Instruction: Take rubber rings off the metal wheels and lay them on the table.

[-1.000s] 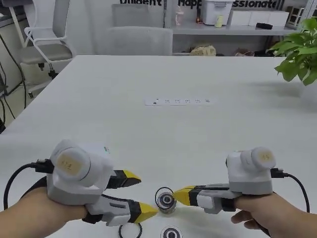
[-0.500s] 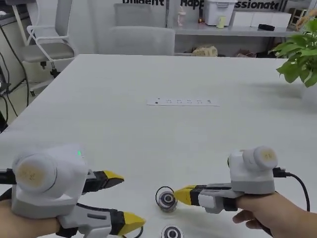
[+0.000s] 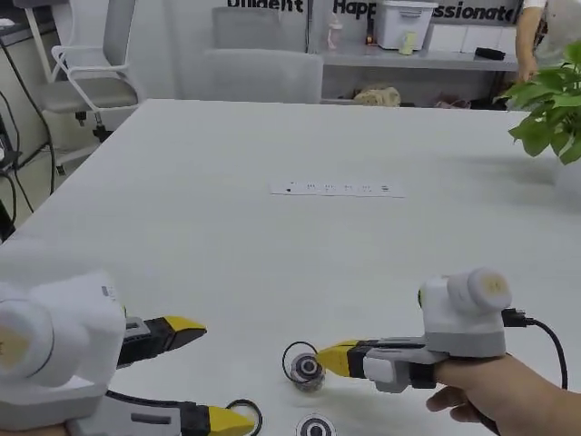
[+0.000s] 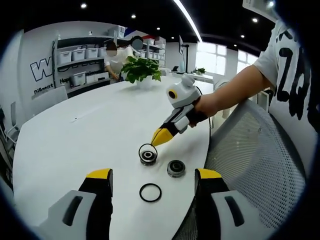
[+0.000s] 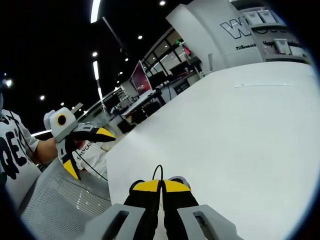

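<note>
A small metal wheel (image 3: 307, 369) stands near the table's front edge, and a thin black rubber ring (image 3: 292, 356) rises from it as a loop. My right gripper (image 3: 329, 357) is shut on that ring (image 5: 157, 173) right beside the wheel (image 5: 178, 181). A second wheel (image 3: 315, 426) lies just in front. A loose rubber ring (image 3: 245, 413) lies flat on the table to its left. My left gripper (image 3: 207, 374) is open and holds nothing, off to the left of the wheels. Its own view looks over the loose ring (image 4: 150, 192), both wheels (image 4: 148, 156) (image 4: 176, 168) and the right gripper (image 4: 160, 136).
A white power strip (image 3: 336, 189) lies flush in the middle of the white table (image 3: 272, 245). A potted plant (image 3: 549, 113) stands at the far right. Chairs (image 3: 263, 73) and shelves stand behind the table, and a person (image 3: 531, 36) is at the back right.
My left gripper has drawn back to the left and toward the person, away from the wheels, still open. The right gripper and the wheel have stayed in place.
</note>
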`<state>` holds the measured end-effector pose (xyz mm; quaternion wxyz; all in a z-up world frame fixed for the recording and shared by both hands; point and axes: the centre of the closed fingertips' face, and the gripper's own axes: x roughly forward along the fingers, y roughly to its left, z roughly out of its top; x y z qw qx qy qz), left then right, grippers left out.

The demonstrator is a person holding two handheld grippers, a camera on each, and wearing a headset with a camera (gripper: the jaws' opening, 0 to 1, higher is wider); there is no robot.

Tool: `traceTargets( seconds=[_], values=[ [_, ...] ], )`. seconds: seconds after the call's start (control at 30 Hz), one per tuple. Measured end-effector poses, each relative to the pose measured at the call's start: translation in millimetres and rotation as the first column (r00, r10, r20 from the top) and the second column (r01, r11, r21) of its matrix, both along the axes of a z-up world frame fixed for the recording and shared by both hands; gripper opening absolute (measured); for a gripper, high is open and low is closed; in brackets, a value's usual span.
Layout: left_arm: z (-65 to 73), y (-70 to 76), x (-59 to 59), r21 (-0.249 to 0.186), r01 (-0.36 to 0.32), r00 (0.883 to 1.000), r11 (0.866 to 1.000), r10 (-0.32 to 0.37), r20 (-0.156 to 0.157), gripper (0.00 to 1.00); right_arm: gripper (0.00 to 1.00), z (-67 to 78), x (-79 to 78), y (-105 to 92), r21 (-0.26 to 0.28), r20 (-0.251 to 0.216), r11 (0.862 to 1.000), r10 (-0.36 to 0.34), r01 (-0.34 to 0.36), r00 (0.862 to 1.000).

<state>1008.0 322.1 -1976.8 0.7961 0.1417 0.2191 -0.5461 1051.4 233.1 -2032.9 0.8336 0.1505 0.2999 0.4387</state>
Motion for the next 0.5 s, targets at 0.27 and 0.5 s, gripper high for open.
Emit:
traceTargets(
  seconds=[0.27, 0.5],
  values=[
    [4.5, 5.2, -6.3, -0.006, 0.000, 1.000, 1.000, 0.000, 0.016, 0.69, 0.00, 6.0, 0.2, 4.4, 0.027, -0.011, 1.000, 0.001, -0.001, 1.000],
    [9.1, 12.5, -8.9, -0.017, -0.012, 1.000, 1.000, 0.012, 0.017, 0.71, 0.00, 14.1, -0.3, 11.8, 0.045, -0.011, 0.999, 0.007, -0.006, 1.000]
  ],
)
